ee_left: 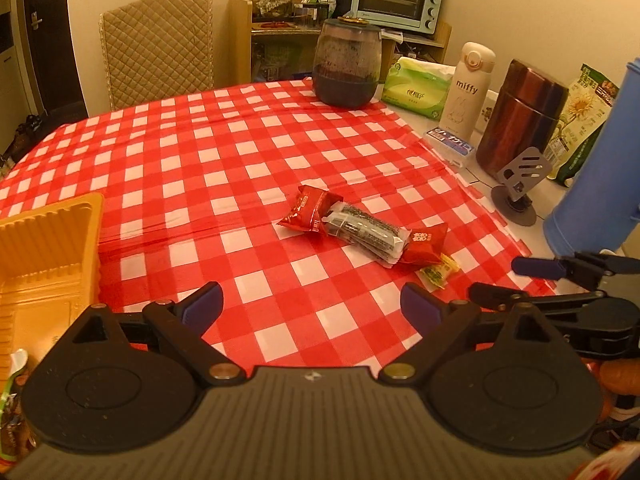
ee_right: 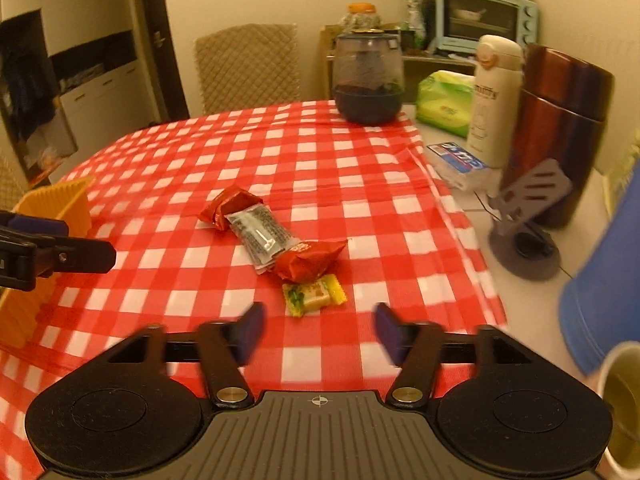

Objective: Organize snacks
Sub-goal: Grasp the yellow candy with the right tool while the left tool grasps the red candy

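A small pile of snacks lies on the red-checked tablecloth [ee_left: 192, 168]: a red packet [ee_left: 308, 212], a grey-and-clear packet [ee_left: 362, 230] overlapping it, a second red packet [ee_left: 426, 246] and a yellow-green candy [ee_left: 438, 272]. My left gripper [ee_left: 312, 304] is open and empty, short of the pile. An orange plastic tray [ee_left: 48, 248] sits at the left. In the right wrist view the candy [ee_right: 314, 300] lies just ahead of my open right gripper [ee_right: 320, 332], with nothing between its pads. Behind it are the red packet [ee_right: 310, 262] and the grey packet [ee_right: 258, 232].
Along the table's right side stand a dark jar [ee_left: 346, 64], a tissue pack [ee_left: 416, 88], a white bottle [ee_left: 468, 88], a red-brown canister [ee_left: 520, 116], a grey phone stand [ee_left: 520, 184] and a blue jug [ee_left: 600, 160]. A cup [ee_right: 622, 400] is at the near right. A quilted chair [ee_left: 156, 48] stands behind.
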Demonstrator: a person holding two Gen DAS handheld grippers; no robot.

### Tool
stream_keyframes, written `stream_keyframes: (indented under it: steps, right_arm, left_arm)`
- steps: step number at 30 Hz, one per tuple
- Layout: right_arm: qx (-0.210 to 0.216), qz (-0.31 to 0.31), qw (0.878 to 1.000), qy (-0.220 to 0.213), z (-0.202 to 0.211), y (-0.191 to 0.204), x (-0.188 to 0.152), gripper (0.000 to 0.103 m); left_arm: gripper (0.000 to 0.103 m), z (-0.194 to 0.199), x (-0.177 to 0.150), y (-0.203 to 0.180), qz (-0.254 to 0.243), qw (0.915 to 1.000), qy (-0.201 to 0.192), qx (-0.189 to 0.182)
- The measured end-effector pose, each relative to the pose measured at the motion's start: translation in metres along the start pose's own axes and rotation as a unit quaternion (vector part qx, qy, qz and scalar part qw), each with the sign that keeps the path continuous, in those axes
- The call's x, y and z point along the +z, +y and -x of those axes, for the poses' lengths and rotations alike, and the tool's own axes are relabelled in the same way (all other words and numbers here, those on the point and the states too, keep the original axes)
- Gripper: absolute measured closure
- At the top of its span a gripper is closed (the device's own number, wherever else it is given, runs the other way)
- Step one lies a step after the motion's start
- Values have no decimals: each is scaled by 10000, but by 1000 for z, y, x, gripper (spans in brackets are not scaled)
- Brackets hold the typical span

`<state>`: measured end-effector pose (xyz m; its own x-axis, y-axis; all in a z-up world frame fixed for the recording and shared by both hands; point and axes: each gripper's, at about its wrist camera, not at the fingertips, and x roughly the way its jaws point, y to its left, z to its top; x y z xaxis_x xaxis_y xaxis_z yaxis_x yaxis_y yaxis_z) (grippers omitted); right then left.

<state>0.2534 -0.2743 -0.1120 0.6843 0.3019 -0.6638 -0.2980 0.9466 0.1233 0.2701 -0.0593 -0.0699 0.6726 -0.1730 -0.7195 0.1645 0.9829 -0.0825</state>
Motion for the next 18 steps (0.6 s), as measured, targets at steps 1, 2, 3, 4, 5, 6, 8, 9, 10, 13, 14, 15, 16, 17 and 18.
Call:
stream_keyframes:
  steps: [1, 2, 3, 4, 5, 6, 8, 9, 10, 13, 14, 15, 16, 17, 18]
  right_arm:
    - [30, 57, 10000, -34, -5, 0, 1, 29]
    - [67, 115, 9999, -35, -11, 0, 2, 29]
    - [76, 179, 9998, -3, -17, 0, 3, 29]
    - [81, 257, 9996, 27, -23, 0, 4, 29]
    - [96, 350, 9993, 51, -30, 0, 4, 29]
    - [89, 439, 9990, 79, -36, 1, 4, 29]
    - [93, 544, 9983, 158, -48, 2, 5, 29]
    - [124, 547, 9983, 183, -53, 1, 5, 29]
    - [147, 546, 9982, 188, -57, 0, 5, 29]
    - [199, 607, 9978, 196, -65, 0, 5, 40]
    - [206, 624, 9976, 203, -67, 1, 4, 45]
    - [198, 639, 9975, 217, -68, 1, 3, 47]
    - [192, 649, 9975, 196, -69, 1, 3, 48]
    - [186, 645, 9976, 173, -69, 1, 2, 50]
    - [168, 637, 9977, 154, -68, 1, 1, 53]
  left_arm:
    - [8, -4, 0, 1, 16, 10000, 20, 4]
    - [8, -7, 0, 2, 34, 10000, 34, 9]
    - [8, -11, 0, 3, 51, 10000, 49, 0]
    - [8, -14, 0, 4, 66, 10000, 71, -11]
    - [8, -17, 0, 4, 77, 9999, 86, -8]
    - [8, -20, 0, 5, 83, 9999, 96, -1]
    - [8, -25, 0, 6, 103, 9999, 118, -12]
    - [8, -27, 0, 6, 115, 9999, 126, -20]
    - [8, -29, 0, 6, 120, 9998, 134, -28]
    - [8, -34, -1, 6, 103, 9998, 144, -26]
    - [8, -35, -1, 6, 101, 9998, 148, -28]
    - [8, -37, -1, 7, 114, 9998, 146, -29]
    - [8, -38, -1, 6, 123, 9998, 140, -41]
    - [8, -39, -2, 6, 119, 9998, 138, -53]
    - [8, -40, -2, 5, 109, 9998, 136, -62]
